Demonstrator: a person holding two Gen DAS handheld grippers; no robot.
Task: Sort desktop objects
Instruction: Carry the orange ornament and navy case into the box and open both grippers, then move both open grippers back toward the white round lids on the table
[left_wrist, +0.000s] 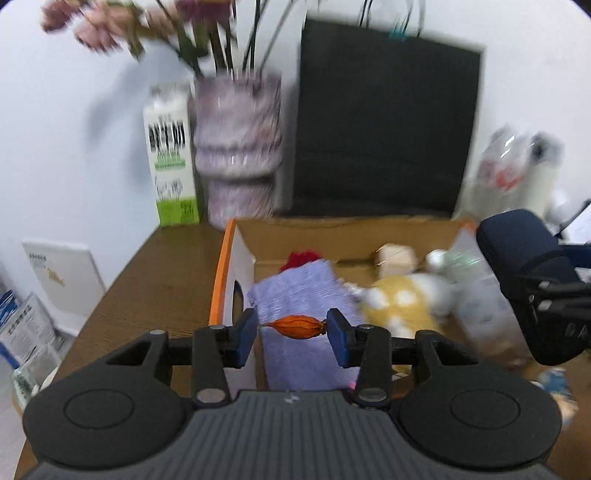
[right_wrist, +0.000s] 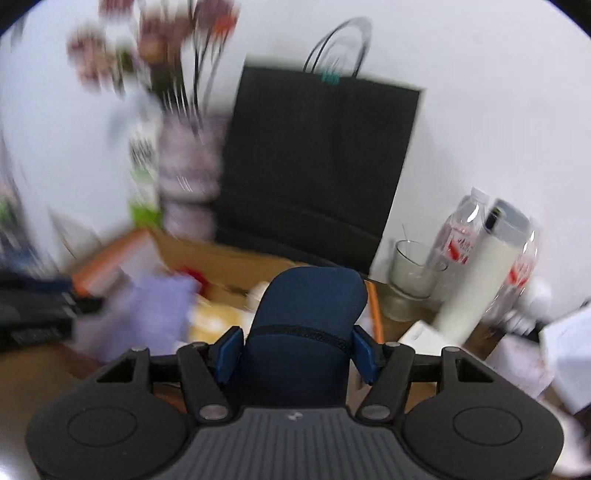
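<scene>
Gripping small orange spindle-shaped pod (left_wrist: 295, 328) end to end, left gripper (left_wrist: 291, 328) holding it crosswise above near edge of open cardboard box (left_wrist: 236, 251); right gripper (right_wrist: 295, 347) clamping upright navy fabric case (right_wrist: 306, 325).

Matt cardboard box (left_wrist: 243, 254) on a wood-grain desk (left_wrist: 155, 288), knitted cloth (left_wrist: 306, 295) inside.

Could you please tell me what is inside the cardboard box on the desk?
The cardboard box holds a lavender cloth, a yellow spotted plush and a pale block; whatever lies beneath them is covered.
</scene>
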